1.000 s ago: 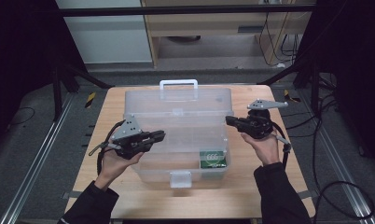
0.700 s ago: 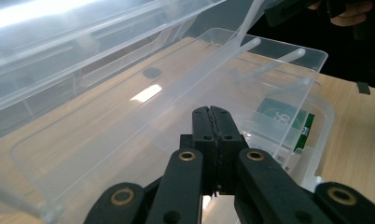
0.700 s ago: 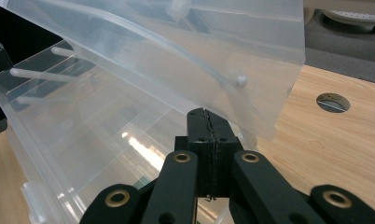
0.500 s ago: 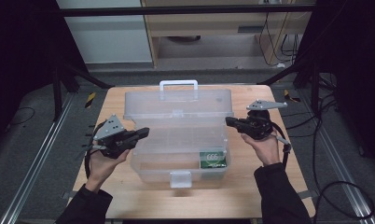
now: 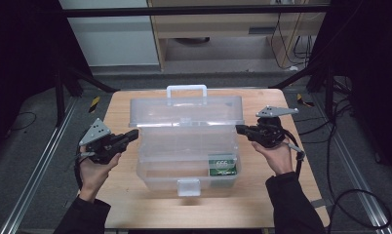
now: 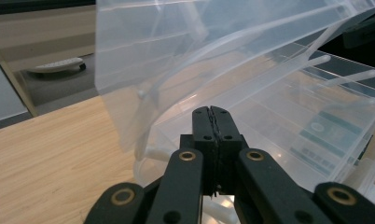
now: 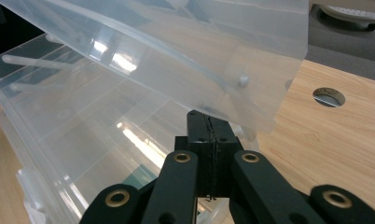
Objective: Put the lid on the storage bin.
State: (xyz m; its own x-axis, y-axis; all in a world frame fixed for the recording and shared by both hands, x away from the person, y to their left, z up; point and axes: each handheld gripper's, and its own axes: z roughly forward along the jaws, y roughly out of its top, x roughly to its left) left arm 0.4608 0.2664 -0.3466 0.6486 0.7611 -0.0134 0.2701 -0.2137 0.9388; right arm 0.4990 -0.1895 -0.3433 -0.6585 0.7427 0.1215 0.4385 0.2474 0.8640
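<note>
A clear plastic toolbox (image 5: 184, 146) stands in the middle of the wooden table (image 5: 121, 107), its lid (image 5: 186, 111) tilted up at the back with a white handle (image 5: 186, 89). A green packet (image 5: 222, 165) lies in the front right compartment, seen also as the packet (image 6: 332, 135) in the left gripper view. My left gripper (image 5: 134, 132) is shut and empty, just left of the box's left wall. My right gripper (image 5: 239, 128) is shut and empty at the box's right side. In the gripper views, the left gripper (image 6: 211, 112) and the right gripper (image 7: 206, 116) point under the raised lid (image 7: 176, 37).
A white latch (image 5: 188, 186) hangs at the box's front. A round hole (image 7: 329, 96) pierces the table near the right rear. Cables (image 5: 350, 195) trail on the floor to the right, and a cabinet (image 5: 223, 29) stands behind the table.
My left gripper has moved left, from over the box's left part to beside its left wall. The right gripper and the box have stayed put.
</note>
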